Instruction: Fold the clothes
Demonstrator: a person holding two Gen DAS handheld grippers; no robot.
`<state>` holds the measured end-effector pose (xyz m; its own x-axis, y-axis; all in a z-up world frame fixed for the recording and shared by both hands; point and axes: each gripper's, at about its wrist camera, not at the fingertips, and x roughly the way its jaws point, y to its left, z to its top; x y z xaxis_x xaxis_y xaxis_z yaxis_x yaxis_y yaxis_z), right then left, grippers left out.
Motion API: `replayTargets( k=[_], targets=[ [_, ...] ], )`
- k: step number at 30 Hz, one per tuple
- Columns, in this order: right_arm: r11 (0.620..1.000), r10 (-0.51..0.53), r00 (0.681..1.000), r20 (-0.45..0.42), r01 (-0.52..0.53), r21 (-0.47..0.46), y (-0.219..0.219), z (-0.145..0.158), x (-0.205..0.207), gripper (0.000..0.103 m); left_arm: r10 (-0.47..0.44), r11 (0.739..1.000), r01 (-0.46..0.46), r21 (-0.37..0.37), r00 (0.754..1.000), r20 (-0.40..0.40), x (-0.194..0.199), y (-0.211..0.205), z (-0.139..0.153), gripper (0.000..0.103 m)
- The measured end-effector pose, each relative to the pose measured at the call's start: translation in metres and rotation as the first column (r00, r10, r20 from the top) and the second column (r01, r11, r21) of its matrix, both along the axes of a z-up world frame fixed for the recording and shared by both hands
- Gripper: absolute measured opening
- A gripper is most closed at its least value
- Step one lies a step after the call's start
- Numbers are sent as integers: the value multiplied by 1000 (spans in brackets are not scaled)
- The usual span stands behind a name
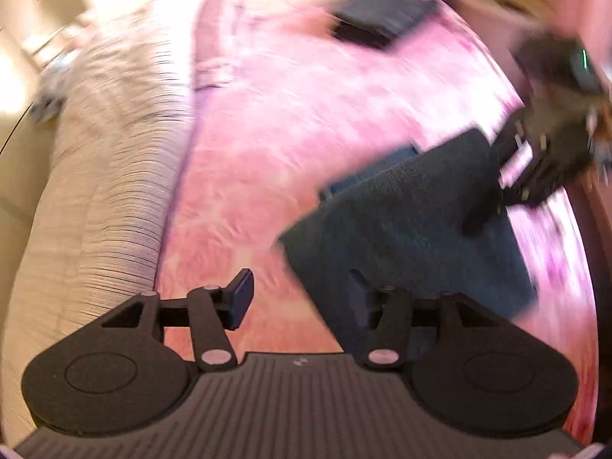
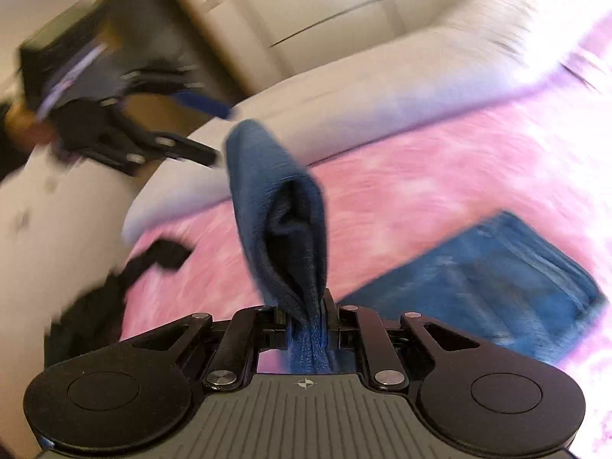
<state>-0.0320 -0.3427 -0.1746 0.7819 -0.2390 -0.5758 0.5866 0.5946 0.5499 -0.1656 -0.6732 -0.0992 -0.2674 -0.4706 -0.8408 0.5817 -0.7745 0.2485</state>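
Pink bedspread [image 2: 420, 176] serves as folding surface: right gripper [image 2: 308, 319] clenches the folded blue garment [image 2: 279, 206] to carry it, while left gripper [image 1: 302, 298], released, hangs empty.

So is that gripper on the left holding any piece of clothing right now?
No, the left gripper has its jaws apart with only the pink bedspread showing between them, and the dark blue folded garment lies off to one side.
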Motion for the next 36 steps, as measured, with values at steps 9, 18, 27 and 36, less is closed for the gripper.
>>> replayTargets(
  k=[9,18,27,36],
  targets=[
    [799,-451,892,38,384,463,-83,-127,-90,19,206,950,-188,250,978,-45,-55,-57,-120,50],
    [695,-644,761,85,534,481,-81,-121,-126,29,336,860,-272,431,939,-79,-80,-126,-207,20],
    [718,-635,772,40,570,400,-94,-110,-113,12,378,851,-290,438,917,-125,-66,-135,-214,3],
    [661,-673,739,28,584,471,-96,-148,-128,15,364,854,-288,433,926,-102,-75,-140,-242,16]
  ],
)
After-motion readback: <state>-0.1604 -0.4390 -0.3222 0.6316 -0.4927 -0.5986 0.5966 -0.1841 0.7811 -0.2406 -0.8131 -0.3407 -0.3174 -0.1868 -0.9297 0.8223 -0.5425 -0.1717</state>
